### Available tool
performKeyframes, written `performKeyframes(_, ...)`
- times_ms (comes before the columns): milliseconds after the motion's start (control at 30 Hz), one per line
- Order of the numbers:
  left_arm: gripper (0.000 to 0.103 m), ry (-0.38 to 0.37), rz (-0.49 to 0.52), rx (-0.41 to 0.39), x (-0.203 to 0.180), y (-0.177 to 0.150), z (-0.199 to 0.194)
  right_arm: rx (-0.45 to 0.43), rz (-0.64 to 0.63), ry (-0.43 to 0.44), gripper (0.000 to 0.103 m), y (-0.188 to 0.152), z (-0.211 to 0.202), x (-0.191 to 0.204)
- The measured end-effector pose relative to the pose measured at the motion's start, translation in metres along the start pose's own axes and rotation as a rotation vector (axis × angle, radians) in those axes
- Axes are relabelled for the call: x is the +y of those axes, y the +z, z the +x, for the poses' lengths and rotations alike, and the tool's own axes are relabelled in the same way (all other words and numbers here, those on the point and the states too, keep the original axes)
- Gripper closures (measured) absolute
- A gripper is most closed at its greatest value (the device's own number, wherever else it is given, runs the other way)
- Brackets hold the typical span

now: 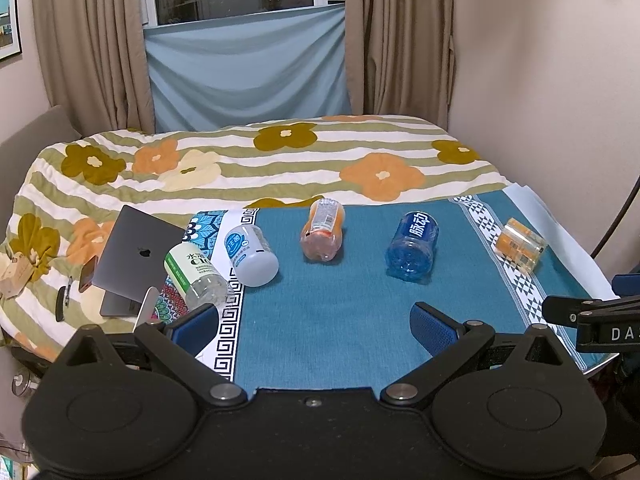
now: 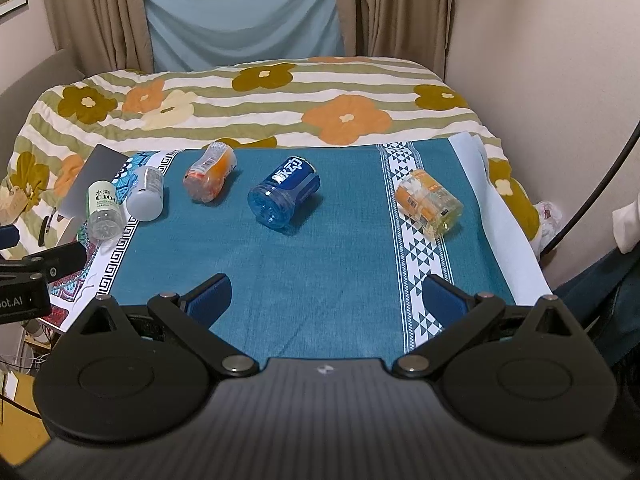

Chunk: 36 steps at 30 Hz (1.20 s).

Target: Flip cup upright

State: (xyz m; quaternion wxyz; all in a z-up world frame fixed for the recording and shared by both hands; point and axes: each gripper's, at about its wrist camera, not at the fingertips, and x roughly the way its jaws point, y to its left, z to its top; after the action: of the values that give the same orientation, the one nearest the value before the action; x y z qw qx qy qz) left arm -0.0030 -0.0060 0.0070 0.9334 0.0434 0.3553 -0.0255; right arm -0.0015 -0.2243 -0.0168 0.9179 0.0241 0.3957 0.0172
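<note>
Several cut-bottle cups lie on their sides on the teal cloth (image 1: pixel 328 312): a green-labelled clear one (image 1: pixel 196 276), a white one (image 1: pixel 252 256), an orange one (image 1: pixel 322 236), a blue one (image 1: pixel 412 246) and a yellow-orange one (image 1: pixel 520 245). In the right wrist view they are the green (image 2: pixel 105 210), white (image 2: pixel 146 194), orange (image 2: pixel 210 178), blue (image 2: pixel 284 192) and yellow-orange (image 2: pixel 430 202) cups. My left gripper (image 1: pixel 314 326) is open and empty, near the front edge. My right gripper (image 2: pixel 326 298) is open and empty, short of the blue cup.
A grey laptop (image 1: pixel 132 256) and a phone (image 1: pixel 88 274) lie on the flowered bedspread (image 1: pixel 280 160) to the left. The bed runs behind the table to curtains and a wall on the right. The right gripper's body (image 1: pixel 592 316) shows at the right edge.
</note>
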Motion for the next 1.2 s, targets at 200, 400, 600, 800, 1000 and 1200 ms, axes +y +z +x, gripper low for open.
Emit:
performKeyframes(200,0.000,-0.001,-0.010,0.005,0.003,0.000,0.004,0.002,0.002,-0.002,0.000,0.001,0.002,0.000)
performKeyframes(400,0.000,0.003,-0.005,0.009,0.003,0.001,0.006,0.002,0.002,-0.002,0.000,0.000,0.001,0.001)
performKeyframes(600,0.000,0.004,-0.003,0.012,0.005,0.000,0.008,0.014,0.017,-0.002,0.000,0.000,0.003,0.002)
performKeyframes(800,0.000,0.002,-0.003,0.013,0.004,0.000,0.010,0.022,0.023,-0.005,0.000,0.001,0.006,0.003)
performKeyframes(1000,0.000,0.000,-0.003,0.012,0.008,0.000,0.009,0.023,0.023,-0.006,0.000,0.001,0.006,0.003)
performKeyframes(1200,0.000,0.000,-0.003,0.012,0.008,0.000,0.009,0.024,0.022,-0.006,0.000,0.001,0.007,0.003)
